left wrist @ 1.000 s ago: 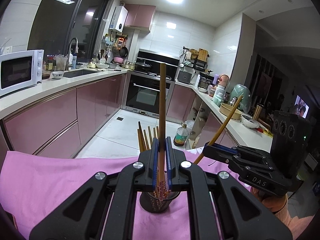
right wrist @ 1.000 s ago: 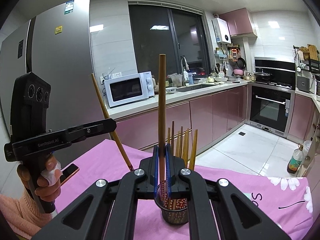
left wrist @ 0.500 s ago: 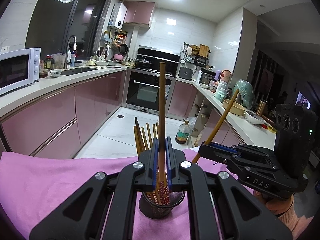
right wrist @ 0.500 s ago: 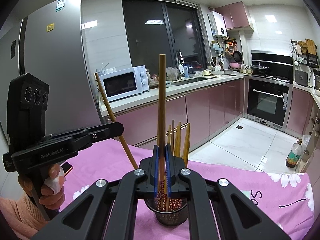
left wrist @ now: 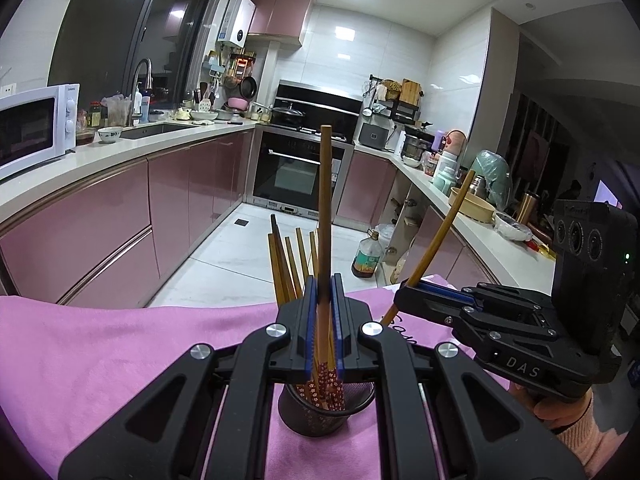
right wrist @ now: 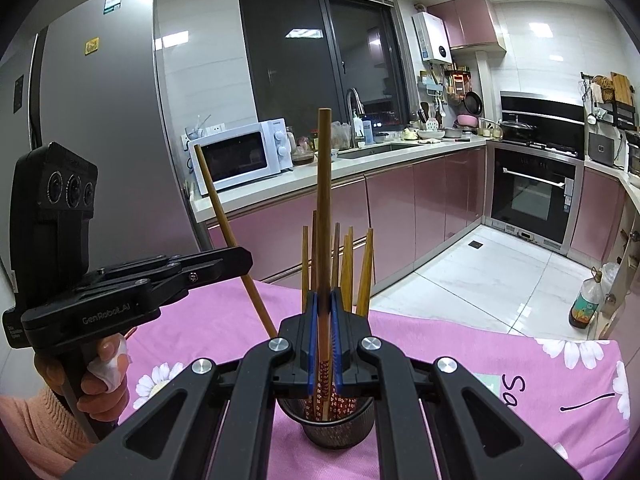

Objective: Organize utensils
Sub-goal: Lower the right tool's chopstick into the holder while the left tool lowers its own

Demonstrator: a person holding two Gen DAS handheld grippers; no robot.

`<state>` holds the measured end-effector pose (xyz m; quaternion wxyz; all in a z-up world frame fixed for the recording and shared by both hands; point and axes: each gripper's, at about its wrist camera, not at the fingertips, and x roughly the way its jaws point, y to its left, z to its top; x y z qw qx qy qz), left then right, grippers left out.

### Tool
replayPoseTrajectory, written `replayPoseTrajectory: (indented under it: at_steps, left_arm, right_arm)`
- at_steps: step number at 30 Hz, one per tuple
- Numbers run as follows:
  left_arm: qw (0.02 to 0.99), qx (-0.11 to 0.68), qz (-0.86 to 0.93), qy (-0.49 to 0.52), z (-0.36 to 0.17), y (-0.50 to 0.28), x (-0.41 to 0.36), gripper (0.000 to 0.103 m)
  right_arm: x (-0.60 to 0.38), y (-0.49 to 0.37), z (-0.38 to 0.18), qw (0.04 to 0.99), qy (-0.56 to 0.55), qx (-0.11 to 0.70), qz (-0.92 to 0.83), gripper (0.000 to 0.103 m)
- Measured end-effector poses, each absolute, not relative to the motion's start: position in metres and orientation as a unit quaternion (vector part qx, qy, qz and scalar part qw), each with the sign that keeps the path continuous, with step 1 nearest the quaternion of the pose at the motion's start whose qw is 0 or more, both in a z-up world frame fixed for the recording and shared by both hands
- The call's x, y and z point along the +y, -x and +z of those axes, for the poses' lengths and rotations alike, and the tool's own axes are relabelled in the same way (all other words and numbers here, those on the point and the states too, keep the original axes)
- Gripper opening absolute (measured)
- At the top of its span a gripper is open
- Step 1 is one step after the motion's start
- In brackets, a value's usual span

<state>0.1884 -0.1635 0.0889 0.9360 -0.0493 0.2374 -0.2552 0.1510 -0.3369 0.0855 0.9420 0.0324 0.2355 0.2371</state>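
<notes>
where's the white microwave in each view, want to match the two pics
Left wrist view: the white microwave sits at the far left edge on the counter, partly cut off.
Right wrist view: it stands left of centre on the counter, beside the fridge.
Shared landmark: the sink faucet, right of the microwave in both.

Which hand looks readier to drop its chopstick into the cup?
Probably the right, narrowly. The right hand-held gripper holds the right chopstick upright, its patterned end already inside the mesh cup. The left hand-held gripper holds the left chopstick tilted, its lower end hidden.
</notes>
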Motion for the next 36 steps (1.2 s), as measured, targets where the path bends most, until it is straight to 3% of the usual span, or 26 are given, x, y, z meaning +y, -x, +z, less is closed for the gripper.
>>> replayPoseTrajectory:
  at_steps: [36]
  left_arm:
    - [0.926,0.273,-0.255,0.048,0.058,-0.2,-0.176,0.008]
  right_arm:
    - [-0.333,-0.163,0.07,0.936,-0.023,0.263,0.233,0.005]
